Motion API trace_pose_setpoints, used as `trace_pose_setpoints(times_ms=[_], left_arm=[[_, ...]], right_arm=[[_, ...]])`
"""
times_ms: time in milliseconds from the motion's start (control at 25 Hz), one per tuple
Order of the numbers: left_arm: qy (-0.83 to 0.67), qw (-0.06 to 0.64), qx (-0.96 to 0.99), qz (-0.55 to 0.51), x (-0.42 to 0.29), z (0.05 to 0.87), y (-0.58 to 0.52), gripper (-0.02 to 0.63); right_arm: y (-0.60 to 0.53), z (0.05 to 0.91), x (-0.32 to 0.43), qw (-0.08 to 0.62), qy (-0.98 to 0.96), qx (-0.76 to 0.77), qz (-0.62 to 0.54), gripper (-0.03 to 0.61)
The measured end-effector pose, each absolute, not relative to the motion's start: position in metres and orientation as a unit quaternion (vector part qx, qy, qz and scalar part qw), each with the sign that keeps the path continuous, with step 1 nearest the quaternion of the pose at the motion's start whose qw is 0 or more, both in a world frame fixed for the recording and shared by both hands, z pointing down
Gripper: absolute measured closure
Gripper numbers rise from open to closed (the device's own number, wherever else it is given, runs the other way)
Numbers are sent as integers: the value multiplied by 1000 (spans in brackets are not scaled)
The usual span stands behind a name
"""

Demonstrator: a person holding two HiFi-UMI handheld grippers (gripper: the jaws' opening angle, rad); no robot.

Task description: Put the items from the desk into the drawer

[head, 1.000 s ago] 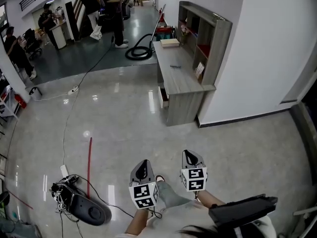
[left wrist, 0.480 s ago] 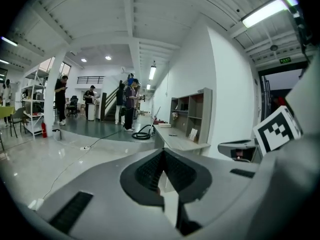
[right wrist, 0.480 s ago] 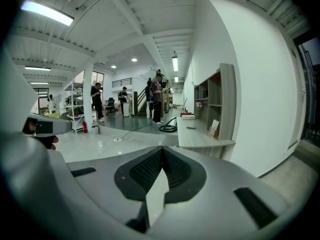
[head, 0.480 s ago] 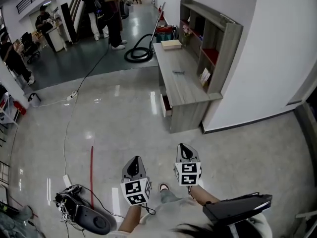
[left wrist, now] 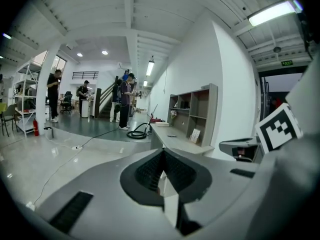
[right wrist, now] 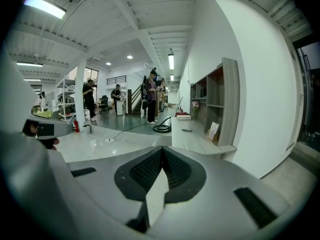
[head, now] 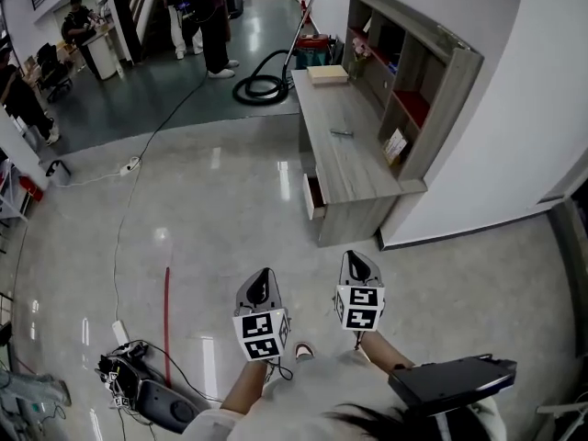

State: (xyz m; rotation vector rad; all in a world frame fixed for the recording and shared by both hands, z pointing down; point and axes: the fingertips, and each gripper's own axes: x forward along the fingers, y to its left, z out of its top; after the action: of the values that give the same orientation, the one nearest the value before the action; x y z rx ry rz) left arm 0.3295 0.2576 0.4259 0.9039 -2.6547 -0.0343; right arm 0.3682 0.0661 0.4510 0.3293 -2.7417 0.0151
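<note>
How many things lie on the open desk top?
2: a flat box at the far end and a small dark thing near the middle. Shelves may hide more.

I note the grey wooden desk (head: pixel 354 168) well ahead of both jaws, slightly right of their line. Its drawer (head: pixel 313 197), at the end nearest the jaws, stands slightly open. On top lie a small dark pen (head: pixel 342 133) and, at the far end, a flat tan box (head: pixel 328 74), well apart.
</note>
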Motion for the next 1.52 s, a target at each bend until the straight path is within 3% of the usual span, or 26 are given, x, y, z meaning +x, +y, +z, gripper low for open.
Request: trace_pose_setpoints(times_ms=[760, 1200, 1520], left_arm=[[-923, 195, 333, -14, 235, 453, 242, 615], [-903, 179, 391, -4, 124, 441, 247, 616], [-893, 183, 410, 2, 60, 445, 274, 616]], right_arm=[[51, 485, 297, 236, -963, 130, 4, 580], [67, 461, 201, 198, -963, 184, 22, 580], [91, 465, 143, 207, -955, 212, 26, 580]])
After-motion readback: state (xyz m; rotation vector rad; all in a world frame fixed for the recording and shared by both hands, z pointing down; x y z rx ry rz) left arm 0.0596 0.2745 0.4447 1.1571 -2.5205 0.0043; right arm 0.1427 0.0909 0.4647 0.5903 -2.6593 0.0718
